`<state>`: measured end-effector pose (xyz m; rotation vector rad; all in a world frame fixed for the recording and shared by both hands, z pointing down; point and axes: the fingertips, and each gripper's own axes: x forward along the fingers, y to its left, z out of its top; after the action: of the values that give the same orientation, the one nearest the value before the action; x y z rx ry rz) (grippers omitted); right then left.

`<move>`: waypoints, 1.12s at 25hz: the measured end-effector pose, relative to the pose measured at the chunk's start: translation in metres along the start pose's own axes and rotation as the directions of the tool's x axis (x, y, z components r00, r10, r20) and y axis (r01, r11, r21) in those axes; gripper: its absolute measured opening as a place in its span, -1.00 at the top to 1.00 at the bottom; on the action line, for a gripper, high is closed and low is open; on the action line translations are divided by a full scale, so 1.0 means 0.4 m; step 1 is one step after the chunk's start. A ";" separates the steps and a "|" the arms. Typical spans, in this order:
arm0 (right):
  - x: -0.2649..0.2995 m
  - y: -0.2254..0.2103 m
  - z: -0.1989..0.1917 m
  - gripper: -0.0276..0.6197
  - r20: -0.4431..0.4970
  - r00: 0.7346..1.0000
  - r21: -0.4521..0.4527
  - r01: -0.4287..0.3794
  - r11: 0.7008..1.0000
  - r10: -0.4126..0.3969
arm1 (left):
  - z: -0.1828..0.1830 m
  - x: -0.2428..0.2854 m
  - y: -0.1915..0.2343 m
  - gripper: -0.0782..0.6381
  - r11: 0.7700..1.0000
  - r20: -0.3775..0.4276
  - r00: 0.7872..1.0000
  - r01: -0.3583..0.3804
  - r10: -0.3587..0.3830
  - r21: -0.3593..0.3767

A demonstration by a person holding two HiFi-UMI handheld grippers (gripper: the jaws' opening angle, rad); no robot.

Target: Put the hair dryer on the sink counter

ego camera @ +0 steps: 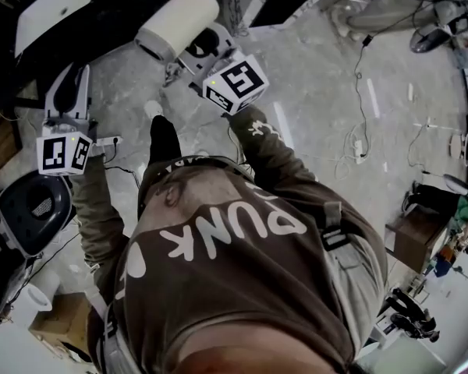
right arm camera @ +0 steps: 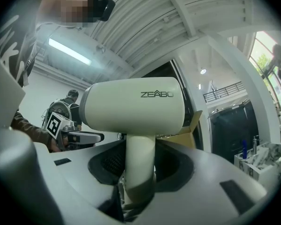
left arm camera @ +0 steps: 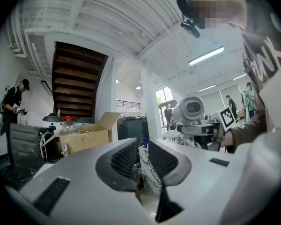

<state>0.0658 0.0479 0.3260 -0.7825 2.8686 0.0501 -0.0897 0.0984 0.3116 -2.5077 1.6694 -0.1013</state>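
Note:
The hair dryer (right arm camera: pixel 131 104) is cream-white with a fat barrel and a straight handle. My right gripper (right arm camera: pixel 139 165) is shut on the handle and holds it upright, barrel on top. From the head view the hair dryer (ego camera: pixel 179 20) sits up in front of the person's chest, above the floor, with my right gripper (ego camera: pixel 193 51) just under it. To its left, my left gripper (ego camera: pixel 68 80) is held out at about the same height. Its jaws (left arm camera: pixel 144 146) stand a little apart with nothing between them. The hair dryer (left arm camera: pixel 191 109) is also visible off to the right in the left gripper view.
Cables (ego camera: pixel 359 146) trail over the grey marble floor. A black rounded device (ego camera: pixel 33 205) stands at the left and a cardboard box (ego camera: pixel 409 236) at the right. Ahead are an open cardboard box (left arm camera: pixel 84 137), a dark staircase (left arm camera: pixel 77 86) and another person (left arm camera: pixel 13 104).

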 end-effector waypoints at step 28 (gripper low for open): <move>0.883 -0.535 -0.421 0.44 -0.440 0.884 0.121 0.235 0.965 -0.160 | -0.431 0.736 0.719 0.57 0.994 -0.050 0.993 0.106 -0.107 -0.018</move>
<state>-0.1509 -0.3265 0.4346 -1.1730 3.1083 -0.4446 -0.2604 -0.2945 0.4368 -2.6266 1.5598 -0.1641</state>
